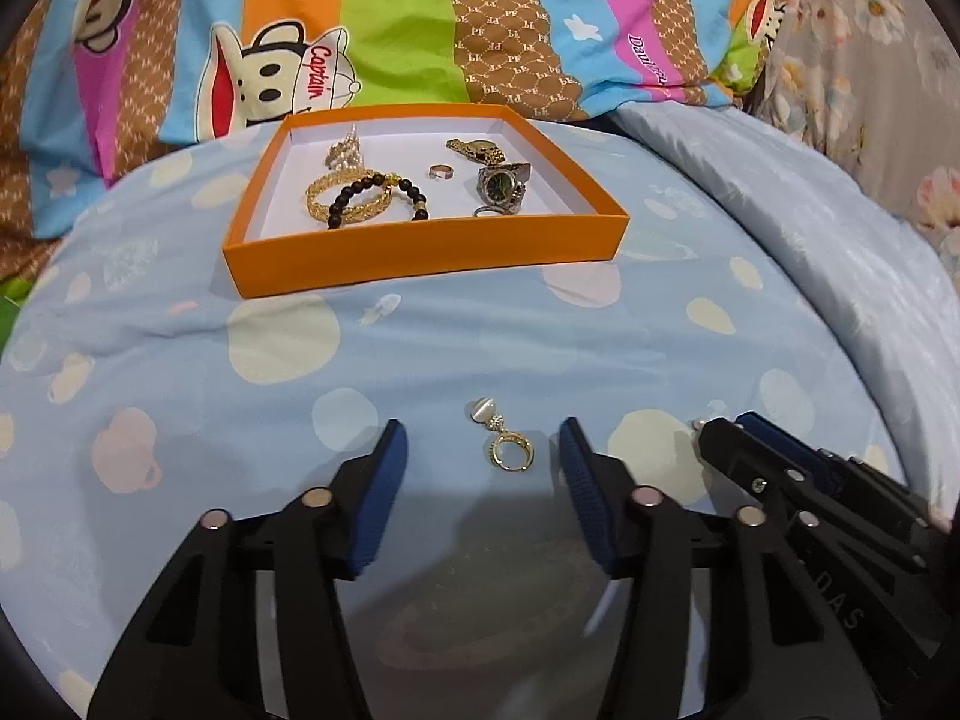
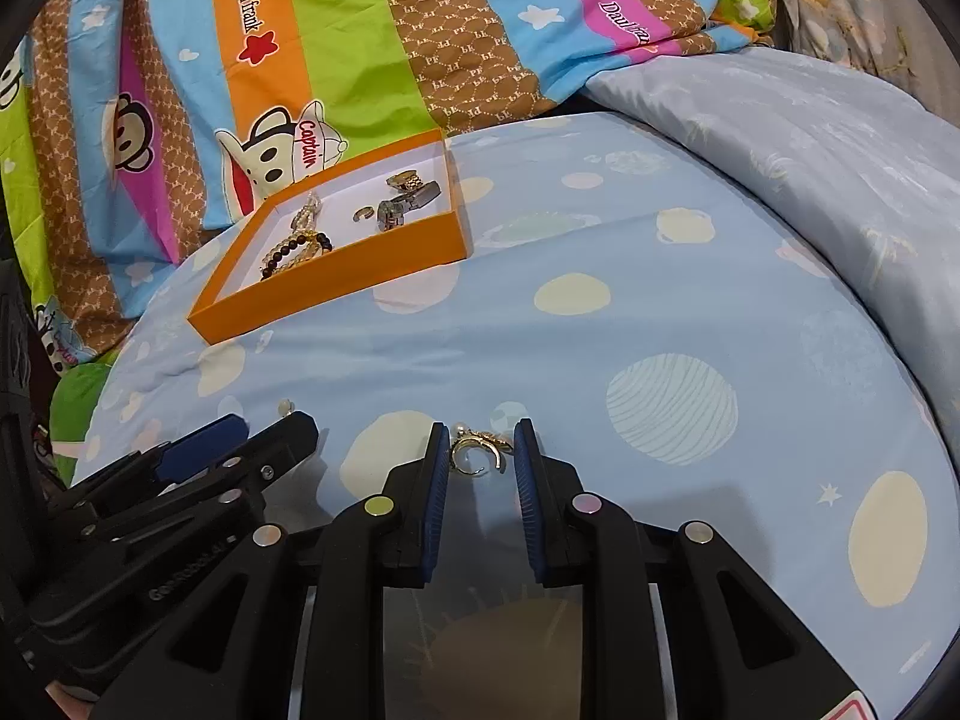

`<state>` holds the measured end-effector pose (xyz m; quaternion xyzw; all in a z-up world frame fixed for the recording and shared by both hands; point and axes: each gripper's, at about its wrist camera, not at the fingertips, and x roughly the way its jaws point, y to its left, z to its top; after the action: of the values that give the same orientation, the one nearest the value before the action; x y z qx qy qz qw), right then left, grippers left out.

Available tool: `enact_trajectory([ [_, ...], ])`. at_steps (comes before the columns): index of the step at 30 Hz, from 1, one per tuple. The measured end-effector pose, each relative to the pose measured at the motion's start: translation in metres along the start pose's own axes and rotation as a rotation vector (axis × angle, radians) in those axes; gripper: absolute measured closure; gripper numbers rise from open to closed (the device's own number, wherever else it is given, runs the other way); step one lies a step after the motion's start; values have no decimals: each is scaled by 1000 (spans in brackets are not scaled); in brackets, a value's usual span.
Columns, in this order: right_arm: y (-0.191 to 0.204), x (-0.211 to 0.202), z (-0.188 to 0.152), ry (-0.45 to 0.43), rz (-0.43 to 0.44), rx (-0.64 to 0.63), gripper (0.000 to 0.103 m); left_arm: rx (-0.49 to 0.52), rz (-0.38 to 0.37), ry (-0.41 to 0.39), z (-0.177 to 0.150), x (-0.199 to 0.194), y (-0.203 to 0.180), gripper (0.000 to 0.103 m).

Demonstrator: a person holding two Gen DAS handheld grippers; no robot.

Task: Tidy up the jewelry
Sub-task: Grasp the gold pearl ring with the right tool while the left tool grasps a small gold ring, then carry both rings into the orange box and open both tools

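Left gripper [image 1: 480, 450] is pitched down at the bedsheet [image 1: 420, 348], jaws apart, blue pads straddling a gold hoop earring [image 1: 501, 443] with a pale stone on top. Earring lies flat on the sheet, touching neither pad, clear gap each side.

Right gripper [image 2: 480, 450] is pitched down too, just right of the left one; its black finger shows at the right edge of the left wrist view. Jaws stand narrow but not together, and a second gold earring [image 2: 480, 450] with a small pearl sits between the tips. Cannot tell whether the pads touch it; a sliver of gap shows on both sides.

One small pearl piece [image 2: 285, 405] lies on the sheet at the left gripper's fingertip.

Landmark: orange box [image 1: 420, 252], open top, white inside, flat on the sheet well beyond both grippers, straight ahead of the left one and up-left from the right one. Bare sheet between grippers and the box's near wall.

Inside the box:
- gold bangle [image 1: 348, 198] and black bead bracelet [image 1: 372, 198], overlapping, left half
- pearl cluster piece [image 1: 345, 147] behind them
- small ring [image 1: 439, 171] in the middle
- two watches [image 1: 501, 189], right half

Past the box's far wall, a striped cartoon pillow [image 1: 390, 30] rises close behind it. Right of the box, a pale blue quilt [image 1: 810, 228] bunches up into a ridge.
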<state>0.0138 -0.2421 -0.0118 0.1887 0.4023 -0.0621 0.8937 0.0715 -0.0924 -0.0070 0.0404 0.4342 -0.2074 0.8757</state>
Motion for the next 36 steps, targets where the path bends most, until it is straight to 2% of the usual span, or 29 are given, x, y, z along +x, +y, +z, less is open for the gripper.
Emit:
enact_trajectory([
  [2,-1,0,0,2,6,8,82,6,5,-2,0,0,1,71],
  [4,-3,0,-1,1,11,13,82,-1,1,-3,-1,-1,4,74],
  [7,-3,0,-1,-1,14,15,82,-11,-4,-5,-2,-2,9,83],
  [8,-3,-1,-1,-3,14,15,82,-13,-4,-5,-2,-2,10,91],
  [10,-3,-1,-1,-6,14,16,82,-22,-24,-4,-2,-4,16,90],
  [28,11,-9,-2,-36,51,-31,82,-3,-35,-31,-13,-24,33,91],
  [36,26,-15,4,-55,71,-61,82,-24,-52,-54,-3,-40,42,91],
])
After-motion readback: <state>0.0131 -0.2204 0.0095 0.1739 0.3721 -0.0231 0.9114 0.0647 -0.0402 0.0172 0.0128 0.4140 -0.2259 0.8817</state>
